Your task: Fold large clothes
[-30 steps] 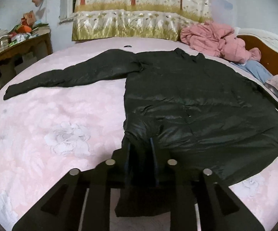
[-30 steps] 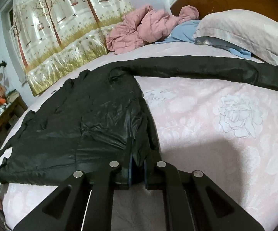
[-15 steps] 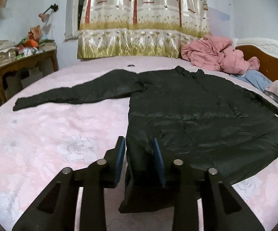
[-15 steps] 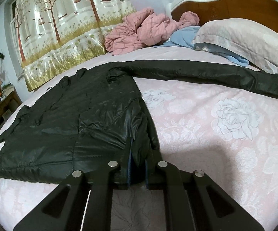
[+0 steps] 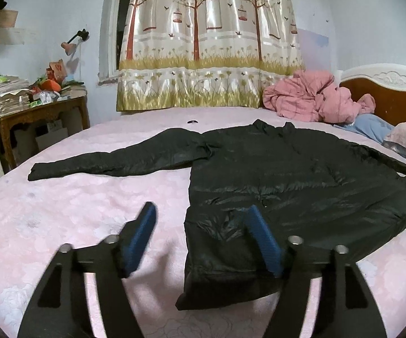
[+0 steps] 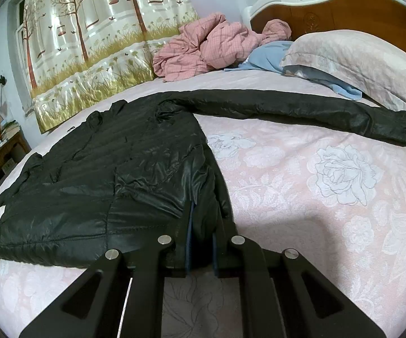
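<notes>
A pink floral bed [image 5: 62,211] carries the black puffer jacket [image 5: 301,180], spread flat, sleeves out. Left tongs [image 5: 200,225] are opening, the hem corner loose between them; right tongs [image 6: 201,225] pinch the other corner. Spreading looks done; folding a sleeve inward likely follows.

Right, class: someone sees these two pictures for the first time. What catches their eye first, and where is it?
A black jacket spread flat across the middle of the pink bed, both sleeves stretched out sideways. Behind it hangs a bright curtain printed with trees and birdcages, with a crumpled pink garment heaped beside the headboard. Up close, the right gripper pinches the jacket's hem while the left gripper is opening over it.
</notes>
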{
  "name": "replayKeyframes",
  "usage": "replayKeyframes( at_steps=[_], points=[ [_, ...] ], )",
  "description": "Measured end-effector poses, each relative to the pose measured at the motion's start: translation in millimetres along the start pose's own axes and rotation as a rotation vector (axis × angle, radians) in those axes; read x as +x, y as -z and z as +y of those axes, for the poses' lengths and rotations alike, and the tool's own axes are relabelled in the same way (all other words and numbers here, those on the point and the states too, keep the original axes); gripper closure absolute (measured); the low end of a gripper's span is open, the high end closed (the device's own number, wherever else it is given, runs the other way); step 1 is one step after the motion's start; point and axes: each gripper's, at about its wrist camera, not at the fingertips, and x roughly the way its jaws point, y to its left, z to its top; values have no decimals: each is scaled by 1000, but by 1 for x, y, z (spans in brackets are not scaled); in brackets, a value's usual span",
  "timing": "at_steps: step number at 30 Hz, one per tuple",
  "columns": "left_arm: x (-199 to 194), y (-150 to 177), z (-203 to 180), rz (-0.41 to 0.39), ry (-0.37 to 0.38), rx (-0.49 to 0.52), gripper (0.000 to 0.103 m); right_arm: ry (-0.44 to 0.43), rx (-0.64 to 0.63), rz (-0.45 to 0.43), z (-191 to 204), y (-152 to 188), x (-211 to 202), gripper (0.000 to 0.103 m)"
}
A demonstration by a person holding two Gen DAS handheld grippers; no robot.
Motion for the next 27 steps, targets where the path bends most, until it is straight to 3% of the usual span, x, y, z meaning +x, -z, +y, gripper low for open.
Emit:
replayKeyframes(
  at_steps=[2,4,6,8,9,10,12,15,19,21,23,27],
  points=[
    [-4,0,0,-19,-4,-1,16,-4,1,1,0,-1,0,92],
    [-8,0,0,-43,-27,-2,0,-5,0,1,1,0,-1,90],
    [-14,-1,-1,-64,-43,0,0,3,-1,-4,1,0,-1,87],
    [-22,-2,-2,-89,-55,4,0,82,0,-60,3,2,-13,60],
    [-27,-2,-4,-100,-47,10,0,111,1,-100,4,4,-21,23],
    [-31,-2,-5,-109,-32,18,0,110,3,-151,4,6,-31,5],
    [-42,-1,-11,-126,-1,37,0,106,12,-248,3,9,-53,5],
    [-58,0,-24,-131,73,77,0,83,-13,-274,7,8,-69,5],
    [-67,-5,-49,-49,190,167,0,-54,-196,-153,30,0,-73,0],
    [-68,-7,-59,4,255,206,0,-41,-290,-123,44,2,-74,0],
    [-70,-8,-73,25,259,282,0,13,-390,-103,61,5,-71,0],
    [-56,-5,-97,120,261,412,0,-19,-539,-17,87,16,-56,0]
  ],
)
